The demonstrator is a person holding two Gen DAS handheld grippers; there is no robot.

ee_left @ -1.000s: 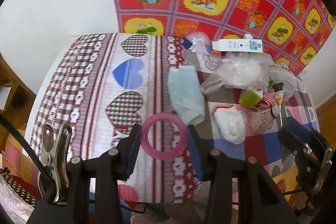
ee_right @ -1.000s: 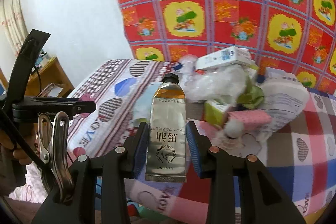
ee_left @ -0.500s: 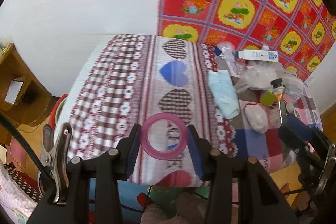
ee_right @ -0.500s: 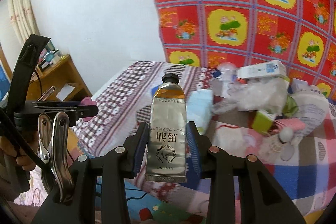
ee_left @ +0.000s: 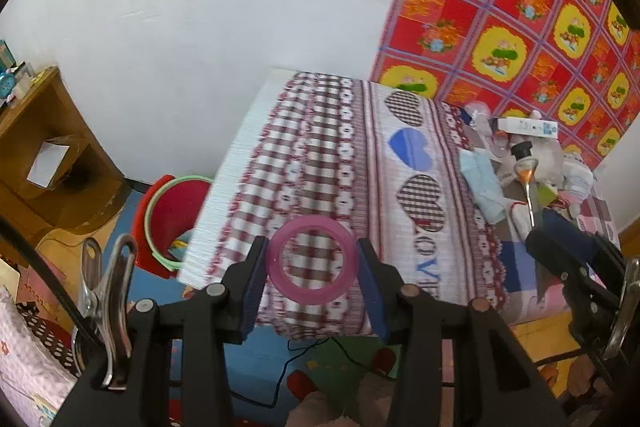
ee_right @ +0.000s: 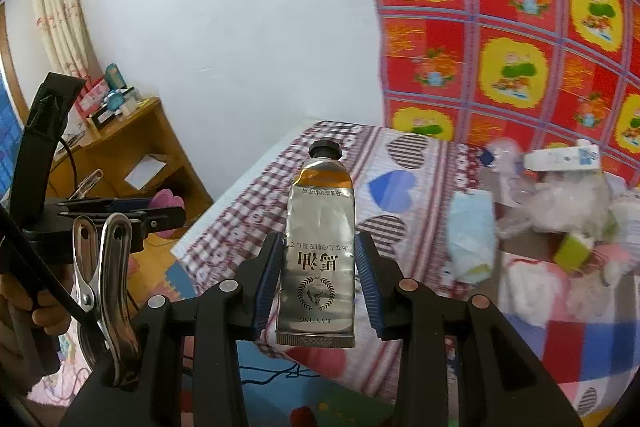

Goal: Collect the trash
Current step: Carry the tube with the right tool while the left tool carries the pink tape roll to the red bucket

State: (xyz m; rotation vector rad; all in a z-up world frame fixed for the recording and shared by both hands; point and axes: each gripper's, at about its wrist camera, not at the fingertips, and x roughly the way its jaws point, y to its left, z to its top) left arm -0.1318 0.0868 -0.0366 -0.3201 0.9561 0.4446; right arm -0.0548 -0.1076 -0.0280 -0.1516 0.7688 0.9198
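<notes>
1. Pink ring (ee_left: 312, 259) sits flat between the blue pads of the left claw (ee_left: 312, 267); both pads press its outer edge, so the claw is clamped on the ring. Ring is held in the air above the near edge of the worktop (ee_left: 320, 147).
2. Silver tube (ee_right: 318, 259) stands upright in the right claw (ee_right: 318, 279), black cap on top, crimped end at the bottom. Pads grip its lower half on both sides: clamped on the tube.
3. Right view: left claw shows at the left edge with the ring seen edge-on; a hand (ee_right: 24, 311) grips its handle.
4. Red bin (ee_left: 172, 219) with a green rim stands on the floor just beside the left end of the worktop, below and left of the ring.
5. Remaining litter on the far right of the worktop, well apart from both claws: blue cloth (ee_right: 470, 235), white box (ee_right: 560, 159), clear plastic bag (ee_right: 560, 203), green block (ee_right: 572, 251).
6. Wooden shelf (ee_left: 40, 155) stands left of the bin.
</notes>
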